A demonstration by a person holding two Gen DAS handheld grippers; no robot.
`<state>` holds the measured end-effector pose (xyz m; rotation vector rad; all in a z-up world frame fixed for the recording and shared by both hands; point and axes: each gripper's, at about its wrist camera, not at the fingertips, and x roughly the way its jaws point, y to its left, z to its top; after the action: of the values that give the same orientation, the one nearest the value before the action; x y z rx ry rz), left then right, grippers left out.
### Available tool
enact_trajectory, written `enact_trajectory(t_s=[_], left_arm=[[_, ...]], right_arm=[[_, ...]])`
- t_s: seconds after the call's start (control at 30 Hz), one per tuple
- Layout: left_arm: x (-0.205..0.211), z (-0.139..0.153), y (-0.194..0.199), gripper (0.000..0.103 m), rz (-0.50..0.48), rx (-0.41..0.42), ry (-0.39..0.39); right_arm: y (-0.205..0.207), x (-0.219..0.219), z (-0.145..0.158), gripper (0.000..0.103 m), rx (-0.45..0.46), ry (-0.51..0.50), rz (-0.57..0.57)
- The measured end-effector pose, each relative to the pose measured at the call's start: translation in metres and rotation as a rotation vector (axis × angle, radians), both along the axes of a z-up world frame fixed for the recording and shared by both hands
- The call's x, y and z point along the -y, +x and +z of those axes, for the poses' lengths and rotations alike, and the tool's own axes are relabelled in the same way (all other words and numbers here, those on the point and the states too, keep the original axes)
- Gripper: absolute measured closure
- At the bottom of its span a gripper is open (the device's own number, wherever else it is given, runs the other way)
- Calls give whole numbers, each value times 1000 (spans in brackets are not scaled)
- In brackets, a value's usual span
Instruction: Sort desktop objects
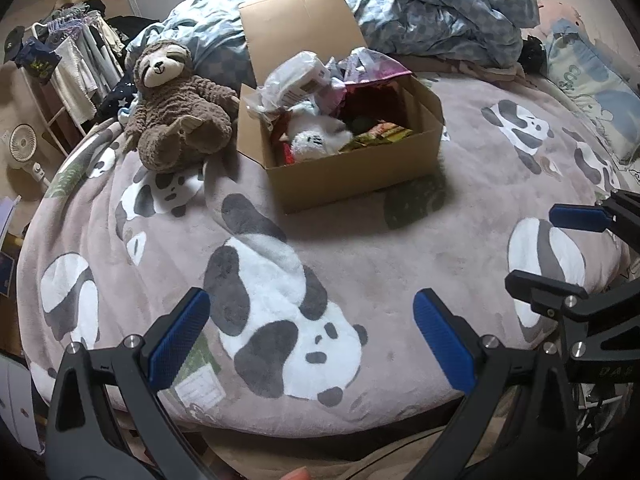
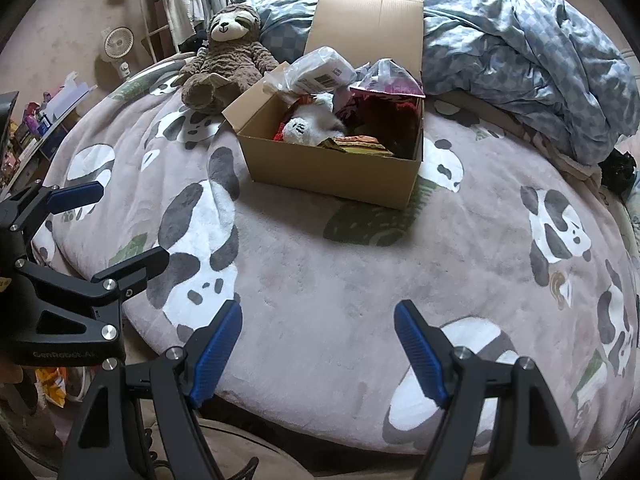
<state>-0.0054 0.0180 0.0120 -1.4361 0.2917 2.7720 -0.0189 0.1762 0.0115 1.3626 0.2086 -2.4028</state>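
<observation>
Bed under a panda-print blanket, serving as the work surface, bare across the near half where both tools wait. Blue checked duvet heaped at the far side, probably shoved back to make room.

Cardboard box near the middle of the bed, flaps up, clearly the collecting point: already stuffed with a white plush toy, plastic-wrapped packets, a pink-edged bag and flat green-and-yellow packs. Seemingly most of the sorting done (only a judgement from how full it sits).

Brown sloth plush seated just beside the box's left wall, touching or nearly so, outside it; likely the one item left to go in.

Left gripper and right gripper low over the near edge, well apart from box and sloth; jaws of each spread wide, nothing between them, blue pads facing bare blanket.

Box bottom hidden beneath the pile; dark red mass at its far right corner unidentifiable. Printing on the packets too small to read. Bed corners cut off by the lens rim; clothes rack and small fan beyond, blurred.
</observation>
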Motion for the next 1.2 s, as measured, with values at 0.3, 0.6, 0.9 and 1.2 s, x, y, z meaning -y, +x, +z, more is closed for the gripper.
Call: enact_trajectory(t_s=[0.3, 0.6, 0.9, 1.2], left_arm=[[4, 4, -14, 1, 2, 1, -16], [8, 13, -30, 1, -6, 8, -24], [10, 22, -37, 1, -20, 0, -28], [11, 22, -41, 1, -18, 7, -20]], right_arm=[[-13, 5, 4, 24, 0, 17, 8], [-28, 9, 12, 24, 6, 30, -3], [-36, 17, 24, 24, -13, 36, 9], [-43, 24, 30, 24, -23, 68, 9]])
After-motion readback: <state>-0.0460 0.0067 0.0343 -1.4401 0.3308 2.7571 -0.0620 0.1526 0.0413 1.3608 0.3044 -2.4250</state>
